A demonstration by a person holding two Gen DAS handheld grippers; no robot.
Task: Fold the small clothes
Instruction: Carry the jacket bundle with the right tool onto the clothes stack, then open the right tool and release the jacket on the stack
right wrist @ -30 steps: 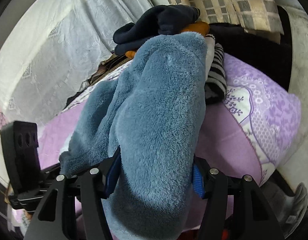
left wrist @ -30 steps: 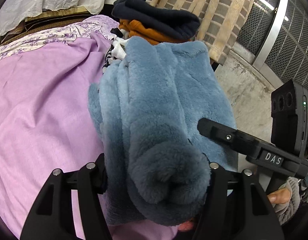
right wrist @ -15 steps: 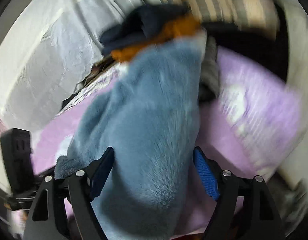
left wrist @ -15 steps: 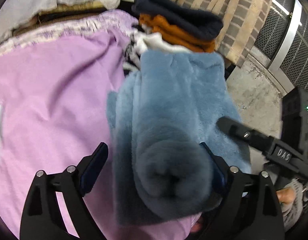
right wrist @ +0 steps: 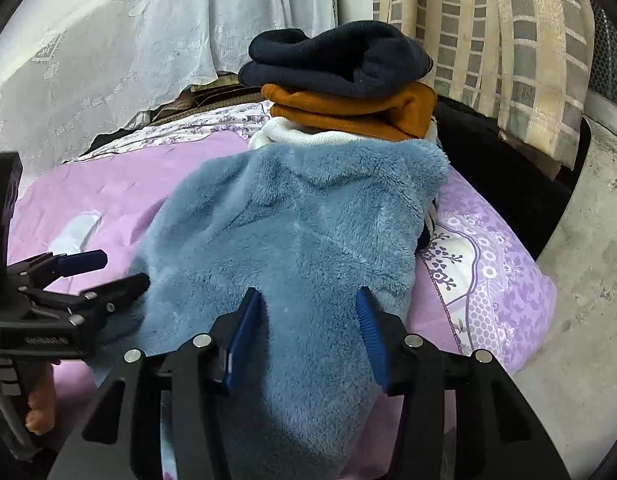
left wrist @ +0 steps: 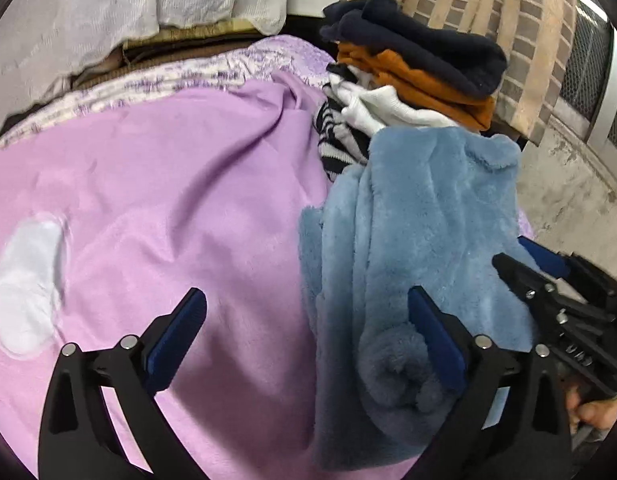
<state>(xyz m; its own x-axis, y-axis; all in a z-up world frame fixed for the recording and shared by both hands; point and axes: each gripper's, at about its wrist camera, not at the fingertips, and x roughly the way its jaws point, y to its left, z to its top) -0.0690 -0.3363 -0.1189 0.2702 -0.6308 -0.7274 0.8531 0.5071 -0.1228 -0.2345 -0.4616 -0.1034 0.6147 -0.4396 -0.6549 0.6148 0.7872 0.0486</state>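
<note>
right hand-held gripper (right wrist: 308, 328) clamps the blue fleece garment (right wrist: 304, 232).

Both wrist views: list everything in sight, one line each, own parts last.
Fleece garment: one, blue, folded on the bed beside the pile.
Folded pile: navy on orange on white, striped piece at its base, bed's far end.
Sheet: one, lilac, covering the bed.
White patch: one, on the sheet, left.
Curtains: white lace, behind the bed.
Checked cloth: beige-grey, hanging right.
Left gripper: fingers open, beside the fleece.
Right gripper: fingers astride the fleece.
</note>
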